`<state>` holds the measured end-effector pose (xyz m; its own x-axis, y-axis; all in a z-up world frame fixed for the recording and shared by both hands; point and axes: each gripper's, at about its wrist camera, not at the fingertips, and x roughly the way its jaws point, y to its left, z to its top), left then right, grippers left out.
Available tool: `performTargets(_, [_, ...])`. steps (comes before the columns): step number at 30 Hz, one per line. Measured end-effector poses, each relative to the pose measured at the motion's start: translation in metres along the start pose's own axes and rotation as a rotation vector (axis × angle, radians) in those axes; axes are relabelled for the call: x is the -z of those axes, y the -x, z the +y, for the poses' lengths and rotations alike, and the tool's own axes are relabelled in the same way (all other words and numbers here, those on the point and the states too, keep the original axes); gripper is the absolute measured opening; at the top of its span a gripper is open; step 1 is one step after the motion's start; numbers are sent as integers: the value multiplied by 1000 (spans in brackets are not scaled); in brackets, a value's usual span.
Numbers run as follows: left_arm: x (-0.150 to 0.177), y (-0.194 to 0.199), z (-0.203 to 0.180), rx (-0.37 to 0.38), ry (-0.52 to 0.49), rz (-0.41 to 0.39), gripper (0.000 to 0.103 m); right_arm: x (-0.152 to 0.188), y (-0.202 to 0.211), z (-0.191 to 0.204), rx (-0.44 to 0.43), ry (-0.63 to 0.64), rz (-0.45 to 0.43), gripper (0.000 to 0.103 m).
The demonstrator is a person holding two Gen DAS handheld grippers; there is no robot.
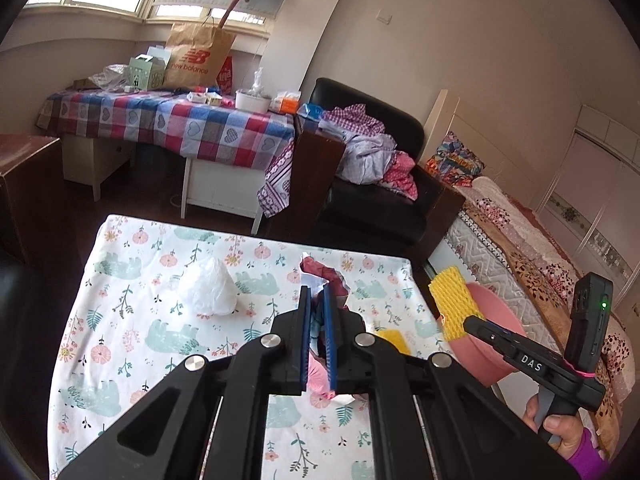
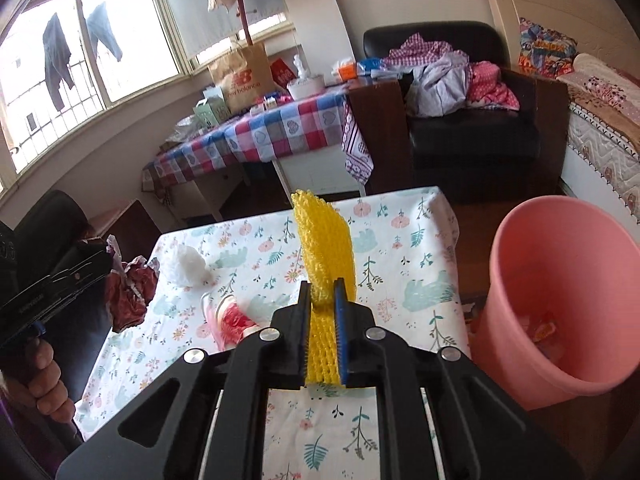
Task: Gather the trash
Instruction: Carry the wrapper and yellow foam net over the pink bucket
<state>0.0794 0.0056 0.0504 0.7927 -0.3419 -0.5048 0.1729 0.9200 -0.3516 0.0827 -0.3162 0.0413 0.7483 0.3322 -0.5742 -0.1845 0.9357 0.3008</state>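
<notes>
Clearly legible on the brown paper bag [image 1: 199, 53] by the window is "new balance", and the right gripper [image 2: 323, 294] bears "DAS" on its side. Its fingers pinch a yellow foam net [image 2: 325, 248] above the floral surface [image 2: 400, 240], beside the pink bin [image 2: 560, 272]. Meanwhile the left gripper [image 1: 316, 298] pinches a crumpled dark red wrapper [image 1: 326, 274]; a white plastic wad [image 1: 210, 288] lies on the surface.

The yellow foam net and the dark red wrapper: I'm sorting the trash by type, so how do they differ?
The yellow foam net is bright, stiff mesh standing upright as a strip; the dark red wrapper is crumpled foil-like sheet hanging in folds. The net sits in the right gripper, the wrapper in the left gripper. Both are clamped and lifted above the floral tablecloth.
</notes>
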Motion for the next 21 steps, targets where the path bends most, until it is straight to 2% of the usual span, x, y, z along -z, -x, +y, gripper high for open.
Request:
performTargets(10, [-4, 9, -51, 76, -73, -29, 5, 5, 51, -45, 101, -73, -84, 11])
performTargets(21, [0, -39, -134, 228, -186, 35, 5, 21, 86, -116, 249, -180, -111, 11])
